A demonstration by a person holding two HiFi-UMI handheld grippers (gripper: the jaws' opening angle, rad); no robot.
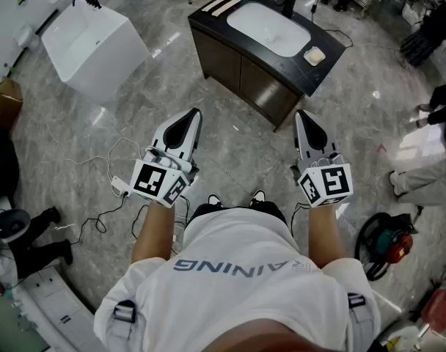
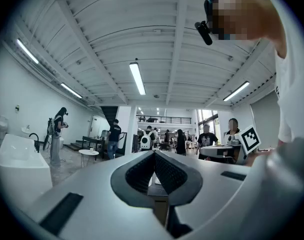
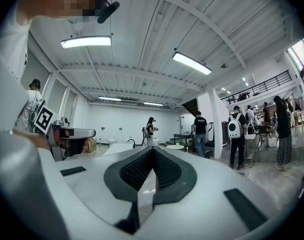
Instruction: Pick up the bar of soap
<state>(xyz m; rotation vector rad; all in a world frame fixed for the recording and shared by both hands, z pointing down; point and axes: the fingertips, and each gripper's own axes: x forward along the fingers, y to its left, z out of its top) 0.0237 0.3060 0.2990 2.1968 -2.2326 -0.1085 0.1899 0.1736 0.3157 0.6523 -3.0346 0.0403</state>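
The bar of soap (image 1: 315, 55) is a pale block in a small white dish at the right end of a black vanity counter (image 1: 326, 64), to the right of its white sink bowl (image 1: 268, 28). I hold both grippers level over the floor, well short of the vanity. My left gripper (image 1: 195, 114) points toward the cabinet's front, and its jaws meet at the tips (image 2: 154, 153) with nothing between them. My right gripper (image 1: 300, 114) is also shut and empty (image 3: 153, 149). The soap does not show in either gripper view.
A black faucet (image 1: 289, 2) stands behind the sink bowl. A white freestanding basin (image 1: 91, 39) sits at the far left. Cables (image 1: 109, 189) trail on the marble floor by my left side. A corded tool (image 1: 388, 242) lies at the right, near other people's legs (image 1: 428, 174).
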